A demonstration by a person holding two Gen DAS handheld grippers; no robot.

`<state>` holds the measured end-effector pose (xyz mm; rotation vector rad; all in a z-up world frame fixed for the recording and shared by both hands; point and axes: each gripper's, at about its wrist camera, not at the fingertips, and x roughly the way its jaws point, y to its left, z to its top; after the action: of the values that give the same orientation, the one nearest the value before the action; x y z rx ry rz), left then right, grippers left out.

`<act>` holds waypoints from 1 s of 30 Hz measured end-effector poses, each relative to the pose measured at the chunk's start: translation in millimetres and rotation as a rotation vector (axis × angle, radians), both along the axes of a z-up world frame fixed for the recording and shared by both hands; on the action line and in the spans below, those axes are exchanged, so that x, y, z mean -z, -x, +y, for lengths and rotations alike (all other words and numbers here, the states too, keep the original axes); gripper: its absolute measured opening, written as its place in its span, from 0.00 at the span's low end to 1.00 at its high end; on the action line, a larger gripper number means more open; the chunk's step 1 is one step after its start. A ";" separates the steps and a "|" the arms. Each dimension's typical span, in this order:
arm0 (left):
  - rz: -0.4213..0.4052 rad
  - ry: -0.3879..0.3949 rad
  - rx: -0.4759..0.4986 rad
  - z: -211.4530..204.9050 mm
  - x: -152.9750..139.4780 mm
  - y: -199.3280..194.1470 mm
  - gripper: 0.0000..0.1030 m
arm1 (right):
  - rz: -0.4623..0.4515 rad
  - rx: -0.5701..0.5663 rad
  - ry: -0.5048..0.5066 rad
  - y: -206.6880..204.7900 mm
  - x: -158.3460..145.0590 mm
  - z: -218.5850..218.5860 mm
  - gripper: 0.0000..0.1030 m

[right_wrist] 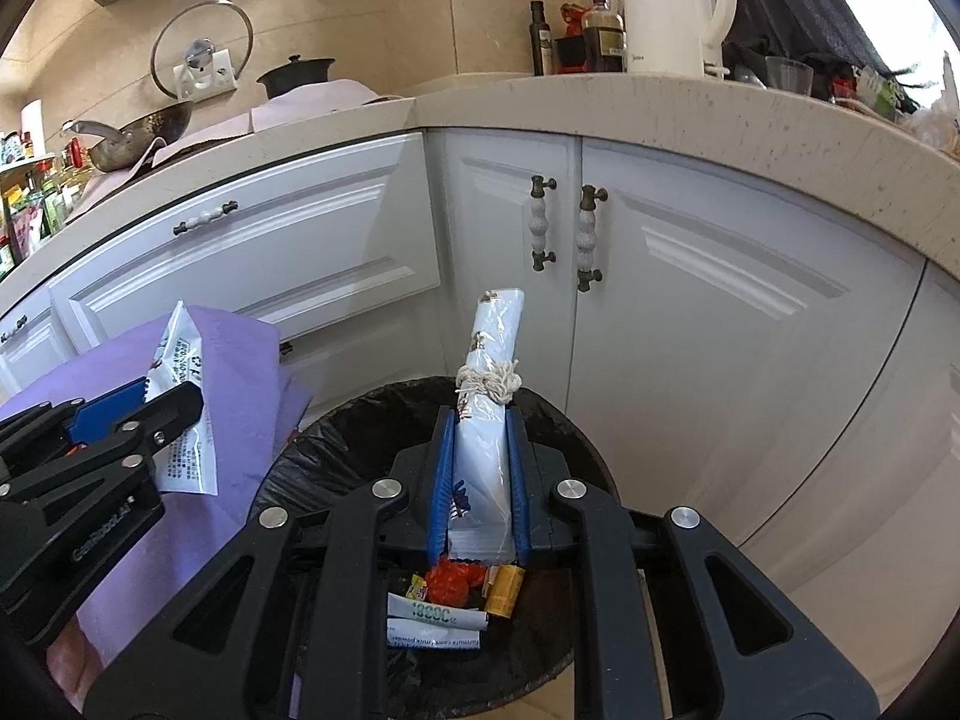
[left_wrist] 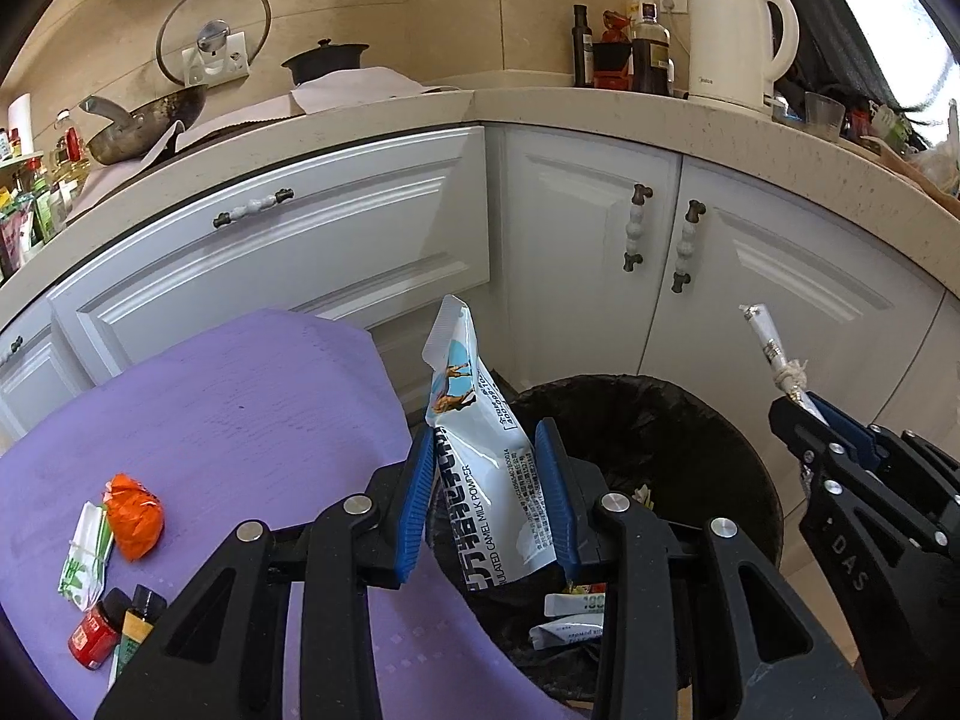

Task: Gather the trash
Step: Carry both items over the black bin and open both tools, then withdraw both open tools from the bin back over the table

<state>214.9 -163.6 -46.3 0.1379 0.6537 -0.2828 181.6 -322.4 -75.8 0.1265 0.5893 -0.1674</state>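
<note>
Black-lined round trash bin (left_wrist: 690, 420) partly hidden behind the left gripper (left_wrist: 486, 498); bottles on the left shelf (left_wrist: 24, 192) blurred (labels unreadable).

bin (left_wrist: 708, 420) sits before cabinets (left_wrist: 780, 276), mat (left_wrist: 240, 420) to its left w/ scraps (left_wrist: 129, 516) on it; kettle (left_wrist: 738, 36) on counter (left_wrist: 540, 114) behind.

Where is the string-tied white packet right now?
The string-tied packet is clamped upright in the right tool, held directly above the black-lined trash bin, in front of the white cabinet doors.

Right gripper (right_wrist: 478, 480) clamping string-tied rolled packet (right_wrist: 489, 396) over black-lined bin (right_wrist: 336, 450), left gripper (right_wrist: 171, 399) pinching milk-powder sachet (right_wrist: 183, 360) at left
</note>
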 end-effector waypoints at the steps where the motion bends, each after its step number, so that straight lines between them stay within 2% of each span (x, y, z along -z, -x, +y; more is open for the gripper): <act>1: 0.003 0.003 0.000 -0.6 0.7 -1.0 0.34 | 0.003 -0.002 -0.008 -2.7 2.4 -1.5 0.18; 3: 0.013 0.004 0.007 -2.3 2.4 -3.0 0.37 | 0.010 0.009 -0.013 -6.6 5.7 -3.9 0.27; 6: 0.014 0.003 0.003 -2.0 3.7 -4.3 0.49 | 0.011 0.021 -0.017 -6.7 7.6 -5.2 0.27; 14: 0.011 0.021 -0.008 4.3 -0.8 -0.5 0.58 | 0.007 0.022 -0.005 1.9 3.5 0.9 0.32; 22: -0.003 0.028 -0.033 27.6 -14.0 18.6 0.59 | 0.007 0.001 -0.022 15.2 -6.1 17.7 0.35; 30: -0.003 0.009 -0.091 82.4 -19.7 49.6 0.60 | 0.008 -0.069 -0.037 35.0 -14.7 57.4 0.37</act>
<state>165.4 -81.1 -26.6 0.0997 0.6534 -0.1978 146.6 -265.0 -61.1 0.1408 0.6037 -0.0898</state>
